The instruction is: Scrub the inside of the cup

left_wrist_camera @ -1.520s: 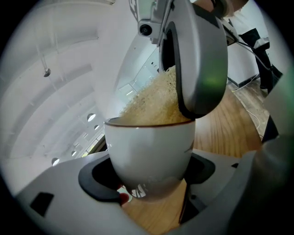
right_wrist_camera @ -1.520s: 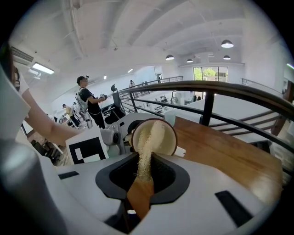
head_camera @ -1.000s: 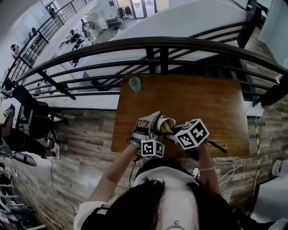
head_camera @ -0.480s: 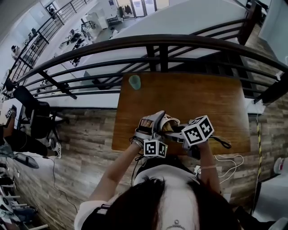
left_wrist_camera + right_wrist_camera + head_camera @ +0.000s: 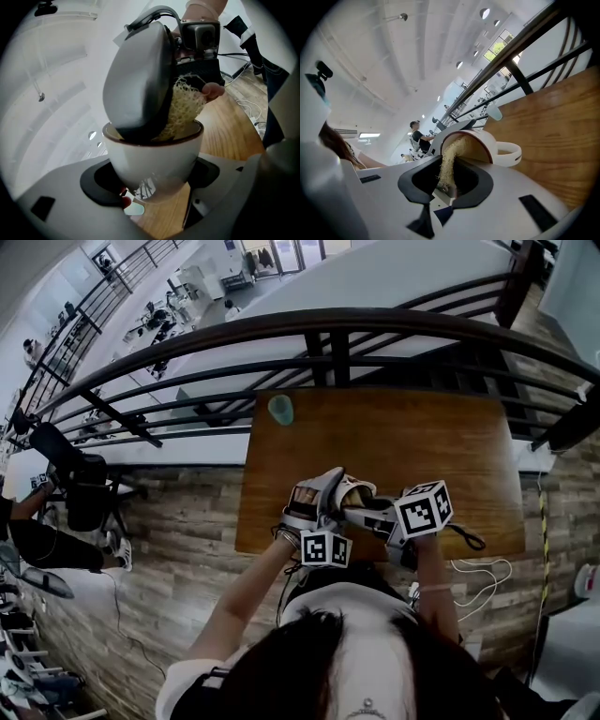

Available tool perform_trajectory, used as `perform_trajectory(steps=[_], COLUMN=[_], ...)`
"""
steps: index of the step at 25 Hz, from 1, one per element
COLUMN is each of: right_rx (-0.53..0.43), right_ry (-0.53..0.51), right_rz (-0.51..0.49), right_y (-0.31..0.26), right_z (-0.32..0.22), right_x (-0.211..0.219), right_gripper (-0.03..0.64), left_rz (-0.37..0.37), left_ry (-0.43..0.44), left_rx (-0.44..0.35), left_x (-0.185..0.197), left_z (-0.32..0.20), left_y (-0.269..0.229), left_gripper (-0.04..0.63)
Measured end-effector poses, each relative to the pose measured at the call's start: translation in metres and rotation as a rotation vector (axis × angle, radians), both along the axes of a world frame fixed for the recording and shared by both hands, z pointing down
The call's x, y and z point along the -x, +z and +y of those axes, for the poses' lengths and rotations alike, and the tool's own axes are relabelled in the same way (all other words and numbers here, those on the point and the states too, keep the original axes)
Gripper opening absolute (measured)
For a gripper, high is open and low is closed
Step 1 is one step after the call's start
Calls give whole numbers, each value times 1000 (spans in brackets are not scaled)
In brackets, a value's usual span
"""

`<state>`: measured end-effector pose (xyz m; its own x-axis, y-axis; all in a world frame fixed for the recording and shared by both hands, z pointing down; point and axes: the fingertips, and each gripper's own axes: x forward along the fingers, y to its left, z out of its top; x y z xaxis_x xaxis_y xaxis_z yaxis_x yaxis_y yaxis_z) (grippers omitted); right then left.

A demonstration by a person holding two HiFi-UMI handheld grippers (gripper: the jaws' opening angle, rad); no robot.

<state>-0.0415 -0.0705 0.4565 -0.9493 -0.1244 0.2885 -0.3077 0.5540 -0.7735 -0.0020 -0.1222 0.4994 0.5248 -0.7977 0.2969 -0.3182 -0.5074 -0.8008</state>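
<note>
The wooden worktop [image 5: 412,456] stands against a black railing [image 5: 323,326] above an open hall. Over its near edge, the left gripper [image 5: 152,180] has its jaws clamped on the white cup [image 5: 154,159]. The mouth is tilted toward the right gripper [image 5: 447,180], whose narrow jaws pinch a scrubber [image 5: 449,161] that reaches straight into the cup. A green cup [image 5: 280,411] sits near the far left corner.

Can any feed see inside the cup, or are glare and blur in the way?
Left gripper view: cup sharp, reflection low on its glossy wall, inside blocked by the loofah scrubber. Right gripper view: inner wall in focus past the scrubber, corners vignetted black. Head view: fisheye bends the railing; cup tiny.
</note>
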Motion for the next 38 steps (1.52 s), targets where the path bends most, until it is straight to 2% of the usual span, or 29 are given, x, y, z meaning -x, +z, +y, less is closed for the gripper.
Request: perform_trajectory(steps=[11,23,33,35,38], right_rx=[44,96,151,154,108], right_ry=[102,205,265,262,233], right_rz=[-165,-347,-424,-415,-353], right_y=[-16,-31,-37,-37,-36], right_z=[-16,-38,-55,-57,-58], right_x=[-6,-7,-10,-9,-6], right_gripper=[83,83,81,81,81], left_rz=[26,65,98,96,83], left_ry=[-37,-117,-163,-156,-129], left_rx=[-32,-70,-84,-80,-61], left_x=[1,10,15,16,14], left_z=[-8,-23,-38,-39,-38], left_y=[-9,-17,-25,-25,-22], left_gripper=[400,399,400,400,400])
